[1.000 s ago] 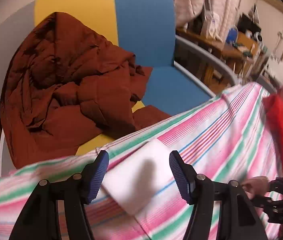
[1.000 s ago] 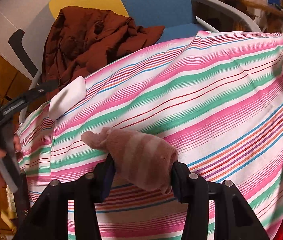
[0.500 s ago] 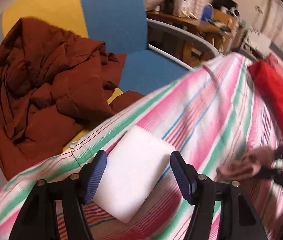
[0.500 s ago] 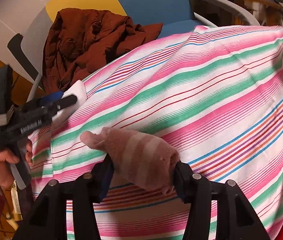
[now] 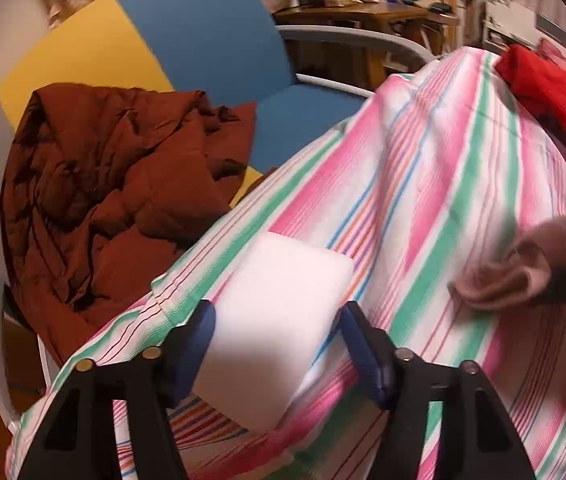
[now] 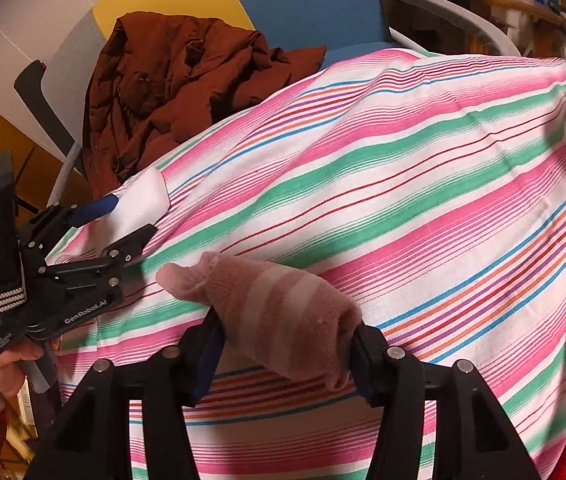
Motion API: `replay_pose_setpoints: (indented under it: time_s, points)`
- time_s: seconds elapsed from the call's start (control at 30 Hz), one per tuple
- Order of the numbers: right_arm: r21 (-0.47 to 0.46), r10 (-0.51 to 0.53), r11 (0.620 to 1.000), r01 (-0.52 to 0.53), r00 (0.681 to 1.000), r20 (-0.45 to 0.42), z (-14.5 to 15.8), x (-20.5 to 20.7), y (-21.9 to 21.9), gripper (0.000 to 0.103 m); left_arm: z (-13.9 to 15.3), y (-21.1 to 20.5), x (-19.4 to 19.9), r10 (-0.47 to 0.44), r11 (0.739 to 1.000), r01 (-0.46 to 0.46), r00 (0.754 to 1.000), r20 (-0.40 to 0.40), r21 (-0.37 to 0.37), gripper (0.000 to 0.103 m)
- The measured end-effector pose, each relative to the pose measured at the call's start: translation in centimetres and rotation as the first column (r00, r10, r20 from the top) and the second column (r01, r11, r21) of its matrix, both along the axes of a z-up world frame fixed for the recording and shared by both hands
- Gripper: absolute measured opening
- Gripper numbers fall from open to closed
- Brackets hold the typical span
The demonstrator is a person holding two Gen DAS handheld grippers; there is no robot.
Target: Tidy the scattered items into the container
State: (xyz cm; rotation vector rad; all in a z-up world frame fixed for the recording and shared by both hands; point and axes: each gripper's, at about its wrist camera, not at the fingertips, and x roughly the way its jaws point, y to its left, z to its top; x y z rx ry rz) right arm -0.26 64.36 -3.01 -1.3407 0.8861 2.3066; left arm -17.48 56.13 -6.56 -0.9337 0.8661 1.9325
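A white foam block (image 5: 279,300) lies near the edge of a striped cloth (image 5: 423,184). My left gripper (image 5: 277,320) straddles it with jaws closing, and both blue pads touch its sides. The right wrist view shows the same block (image 6: 143,200) in the left gripper (image 6: 131,220) at the cloth's left edge. A pink striped sock (image 6: 275,308) rests on the cloth between the pads of my right gripper (image 6: 285,328). Those jaws are opening, and the sock still fills the gap and touches both pads. In the left wrist view the sock (image 5: 515,272) is at the right.
A brown jacket (image 5: 115,184) is heaped on a blue and yellow chair (image 5: 211,40) just beyond the cloth's edge. Red fabric (image 5: 555,92) lies at the cloth's far right. A cluttered wooden desk (image 5: 363,12) stands behind. A hand (image 6: 3,356) holds the left gripper.
The left gripper came down over the white block and rolled, and its jaws narrowed onto the block's sides. The right gripper stayed put while its jaws widened slightly around the sock.
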Motion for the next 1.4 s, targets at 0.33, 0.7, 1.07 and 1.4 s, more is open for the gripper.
replay_pose_setpoints:
  time_s: [0.33, 0.7, 1.07, 1.4]
  points:
    - [0.001, 0.002, 1.000, -0.002, 1.000, -0.006, 0.0, 0.0, -0.1, 0.057, 4.1, -1.8, -0.7, 0.069, 0.989, -0.060, 0.996, -0.064, 0.133, 0.021]
    - [0.023, 0.016, 1.000, -0.016, 1.000, 0.003, -0.1, -0.1, -0.3, 0.057, 5.2, -6.4, 4.2, 0.035, 0.974, -0.038, 0.999, 0.017, 0.221, 0.020]
    - [0.038, 0.025, 0.999, -0.025, 1.000, 0.008, -0.3, -0.2, -0.2, 0.056, 3.2, -10.6, 12.6, 0.009, 0.960, -0.037, 0.995, 0.102, 0.278, 0.009]
    - [0.030, 0.019, 0.999, -0.019, 1.000, 0.006, -0.2, 0.0, -0.3, 0.056, 4.3, -9.0, 9.0, 0.089, 0.954, -0.085, 0.996, -0.001, 0.286, 0.076]
